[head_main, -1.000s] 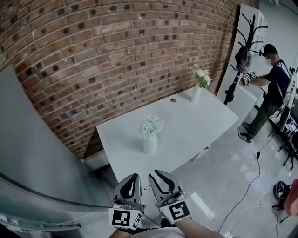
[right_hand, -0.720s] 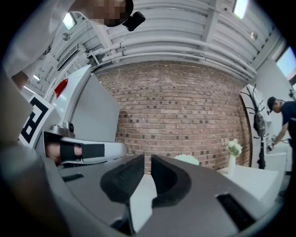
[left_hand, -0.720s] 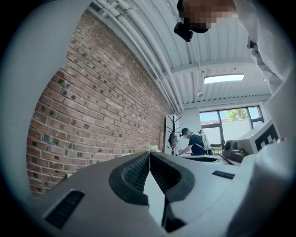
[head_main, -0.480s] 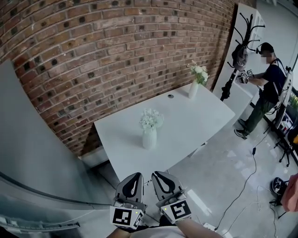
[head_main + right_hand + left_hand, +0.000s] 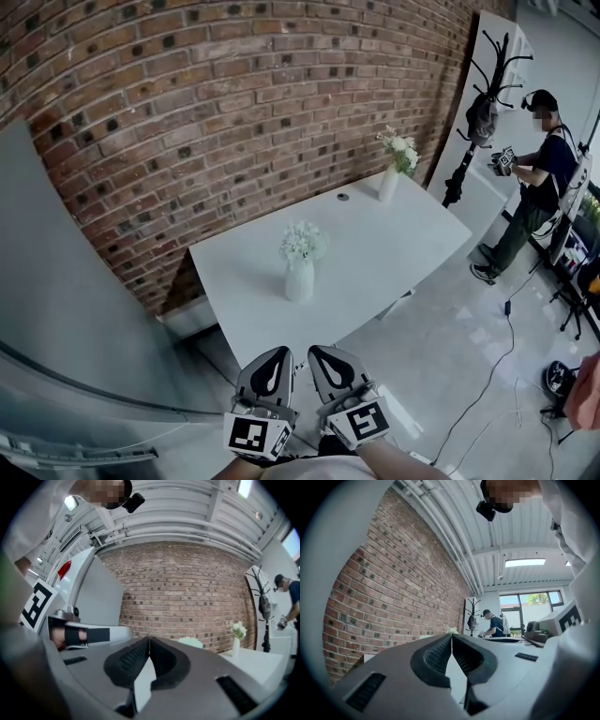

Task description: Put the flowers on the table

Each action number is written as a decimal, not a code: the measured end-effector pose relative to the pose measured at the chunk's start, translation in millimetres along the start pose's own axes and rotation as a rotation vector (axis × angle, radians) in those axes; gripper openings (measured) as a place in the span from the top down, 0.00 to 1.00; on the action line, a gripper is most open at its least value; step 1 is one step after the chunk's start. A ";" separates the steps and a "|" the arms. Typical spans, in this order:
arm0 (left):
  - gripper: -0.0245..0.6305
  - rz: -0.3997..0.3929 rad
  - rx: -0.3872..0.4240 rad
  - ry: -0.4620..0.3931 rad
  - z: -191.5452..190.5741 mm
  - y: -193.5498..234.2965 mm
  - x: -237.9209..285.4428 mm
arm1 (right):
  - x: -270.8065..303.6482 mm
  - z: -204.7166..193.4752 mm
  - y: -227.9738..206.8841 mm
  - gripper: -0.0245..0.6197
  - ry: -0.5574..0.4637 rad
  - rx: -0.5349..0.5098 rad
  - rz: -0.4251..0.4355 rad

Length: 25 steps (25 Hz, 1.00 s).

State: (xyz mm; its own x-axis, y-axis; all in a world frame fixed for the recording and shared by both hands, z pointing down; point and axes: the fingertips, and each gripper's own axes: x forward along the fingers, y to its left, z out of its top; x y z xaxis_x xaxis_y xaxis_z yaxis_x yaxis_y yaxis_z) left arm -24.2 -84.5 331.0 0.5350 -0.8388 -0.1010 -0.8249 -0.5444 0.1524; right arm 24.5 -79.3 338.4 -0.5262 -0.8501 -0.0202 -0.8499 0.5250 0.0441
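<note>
Two bunches of white flowers stand in white vases on the white table (image 5: 375, 253). The near vase (image 5: 300, 279) is mid-table and the far vase (image 5: 388, 185) is at the back corner by the brick wall. Both grippers hover side by side in front of the table, well short of it. My left gripper (image 5: 275, 352) is shut and empty, its pads meeting (image 5: 452, 635). My right gripper (image 5: 323, 352) has just been closing with nothing between its jaws, and it is now shut (image 5: 149, 639). The right gripper view shows the far vase (image 5: 236, 645) and the near flowers (image 5: 191, 642).
A brick wall (image 5: 234, 112) runs behind the table. A grey panel (image 5: 56, 309) stands at the left. At the right are a black coat stand (image 5: 483, 103) and a person (image 5: 542, 178) holding grippers. Cables (image 5: 497, 375) lie on the shiny floor.
The right gripper's jaws have closed together. Both grippers stay in about the same place before the table. The person at the right has shifted slightly.
</note>
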 end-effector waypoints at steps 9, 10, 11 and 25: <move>0.95 -0.004 -0.011 0.019 -11.3 -10.1 2.1 | -9.6 -6.2 -6.4 0.94 0.011 0.007 0.012; 0.95 -0.004 -0.016 0.023 -13.1 -11.1 2.4 | -10.5 -7.2 -7.2 0.94 0.013 0.007 0.011; 0.95 -0.003 -0.019 0.027 -14.7 -12.1 2.8 | -11.3 -8.4 -7.6 0.94 0.016 0.008 0.012; 0.95 -0.016 -0.009 0.036 -15.5 -22.7 12.9 | -13.0 -8.5 -15.9 0.94 0.013 0.013 0.018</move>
State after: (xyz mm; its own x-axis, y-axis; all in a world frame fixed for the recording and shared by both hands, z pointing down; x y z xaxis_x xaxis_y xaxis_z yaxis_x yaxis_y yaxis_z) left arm 4.2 -83.0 341.5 0.5541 -0.8297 -0.0679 -0.8147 -0.5573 0.1602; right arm 45.1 -77.0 346.4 -0.5408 -0.8412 -0.0069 -0.8409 0.5403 0.0316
